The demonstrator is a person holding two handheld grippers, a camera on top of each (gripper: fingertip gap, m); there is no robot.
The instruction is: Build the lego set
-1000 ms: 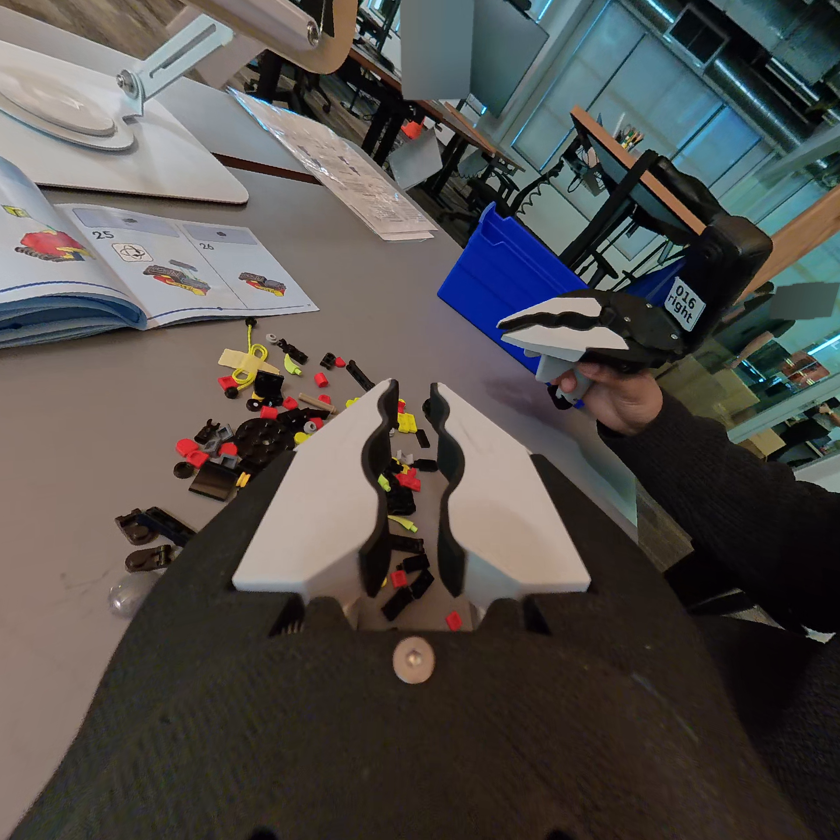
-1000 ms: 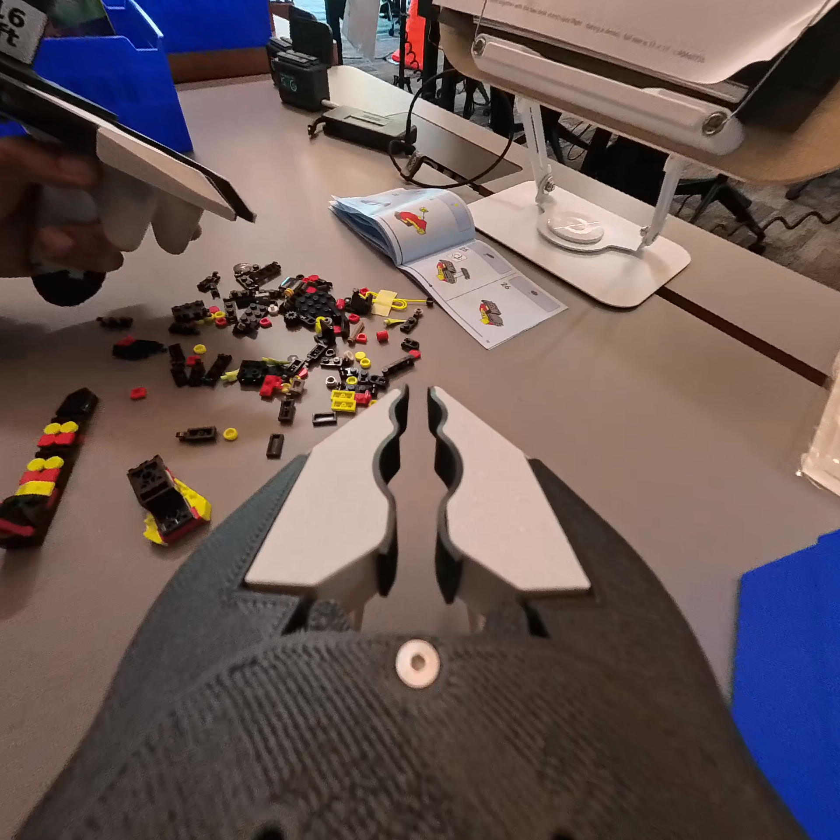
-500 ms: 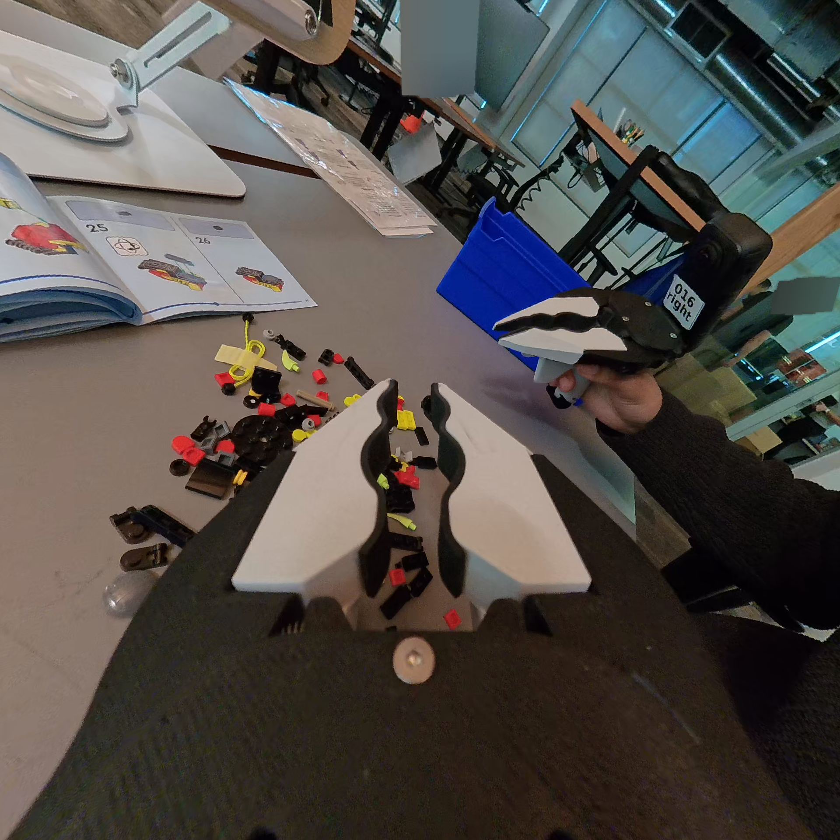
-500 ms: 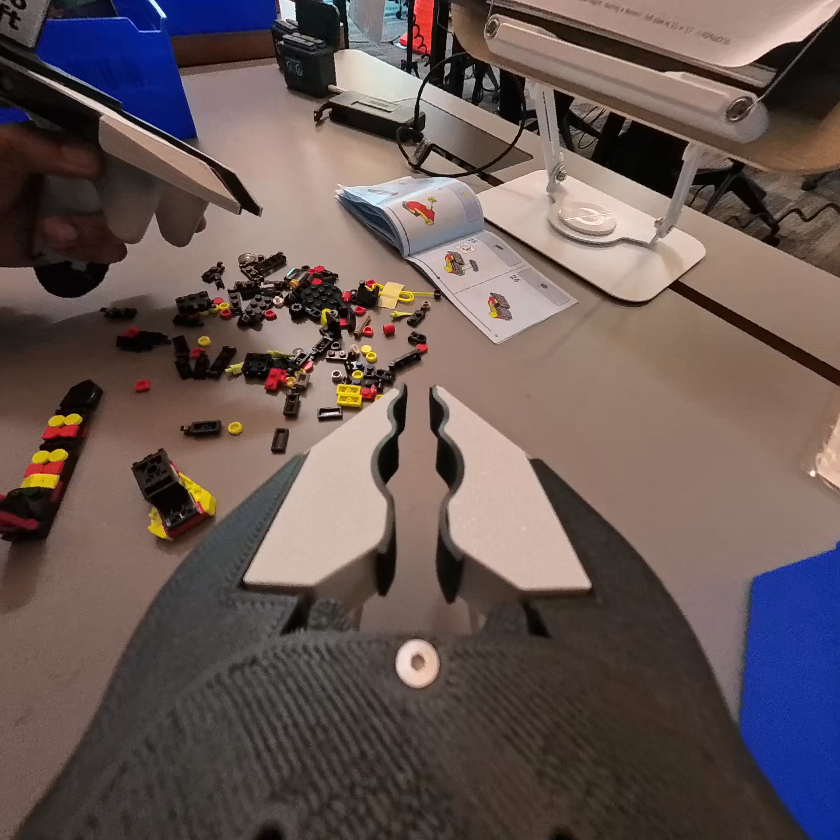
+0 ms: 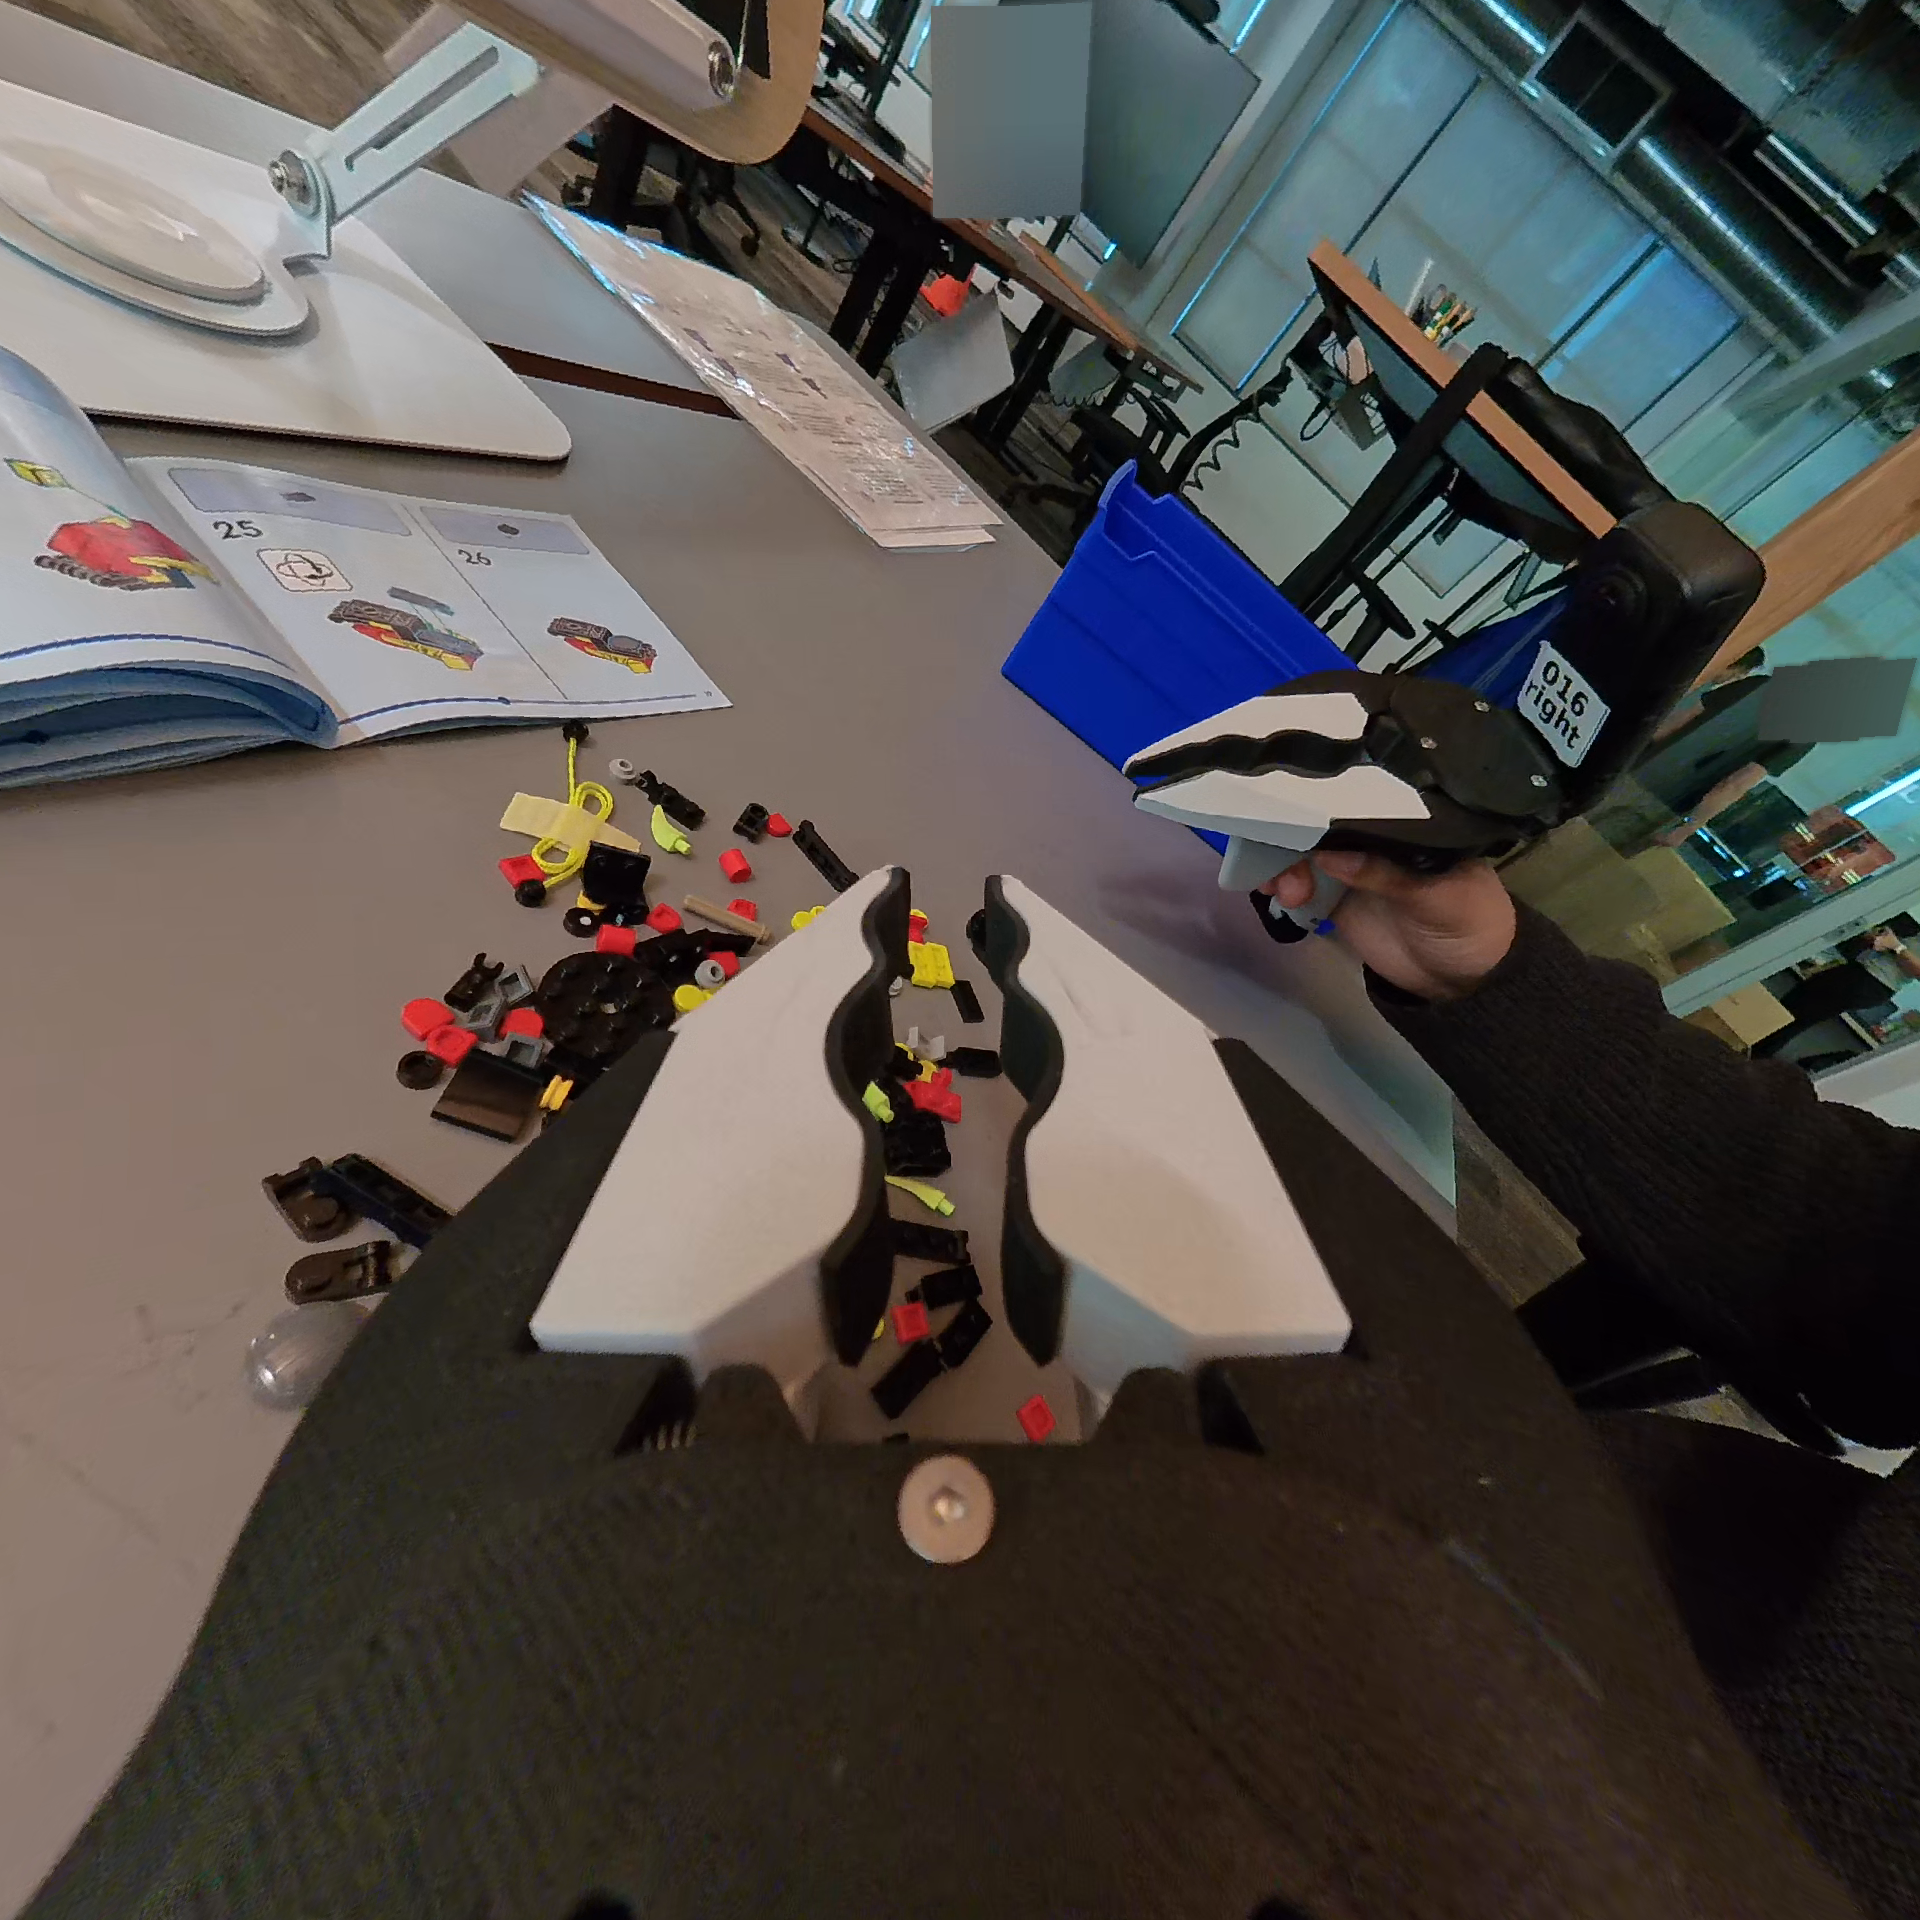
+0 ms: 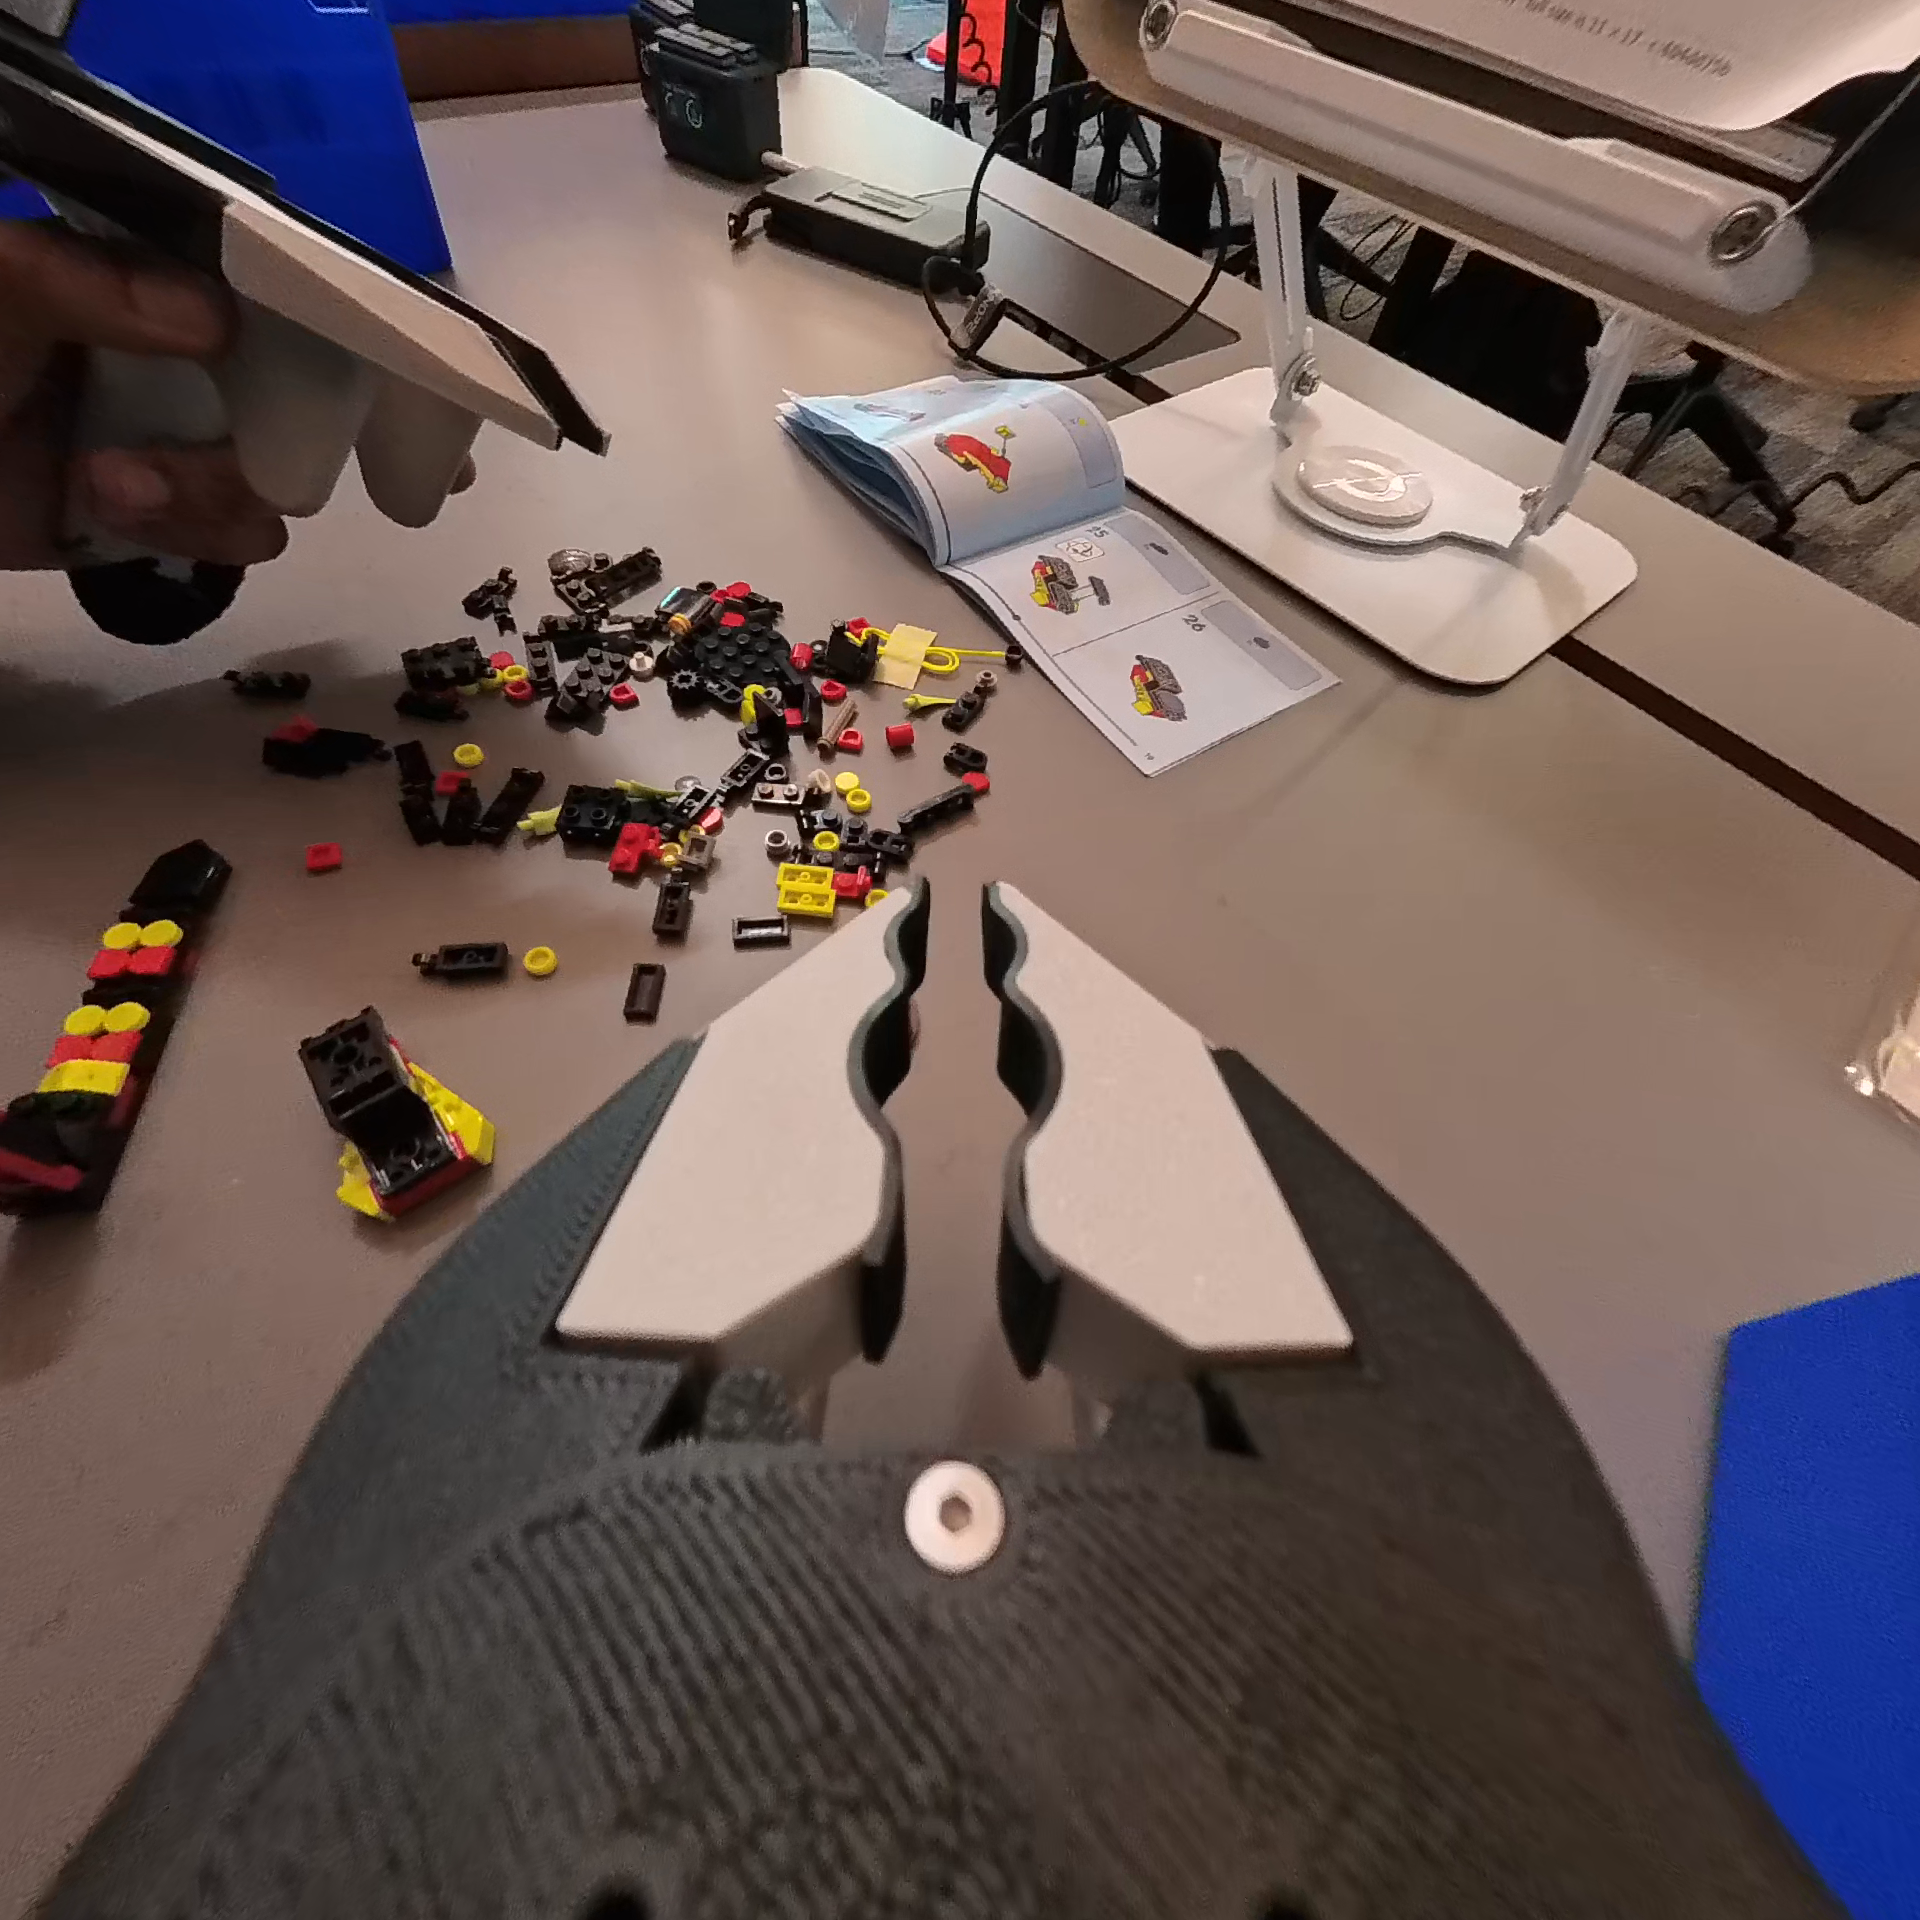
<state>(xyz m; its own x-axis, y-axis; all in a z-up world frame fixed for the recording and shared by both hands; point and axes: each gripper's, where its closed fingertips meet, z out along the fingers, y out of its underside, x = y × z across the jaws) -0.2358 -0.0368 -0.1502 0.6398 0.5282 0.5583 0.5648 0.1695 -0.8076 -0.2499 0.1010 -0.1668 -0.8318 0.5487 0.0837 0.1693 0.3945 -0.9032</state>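
**Both grippers up over the brick pile, nothing grabbed**

From my left gripper [image 5: 940,894] I'm looking down at the loose lego pieces [image 5: 623,977] scattered mid-desk [image 5: 935,582]: small glossy plastic bits in black, red and yellow, plus a round studded black plate [image 5: 603,1003] and a limp yellow-green string [image 5: 566,821]. My fingers are smooth white wedges with wavy black rubbery pads, and the jaws stand slightly apart with only the pieces on the desk showing through the gap. The housing below them is rough, ridged black print.

The right gripper [image 6: 956,899] is the same deal: narrow gap, nothing in it, hanging just beside the near fringe of the pile [image 6: 675,748]. Toward the desk's left side in that view lie two partly built chunks: a long black strip with red and yellow studs [image 6: 104,1029] and a blocky black-and-yellow lump [image 6: 400,1127], lying apart from each other.

The instruction booklet [image 6: 1039,540] lies open past the pile, glossy pages curling, next to the flat white base of a stand [image 6: 1455,561]. A blue plastic bin [image 5: 1164,634] sits at the desk's far edge.
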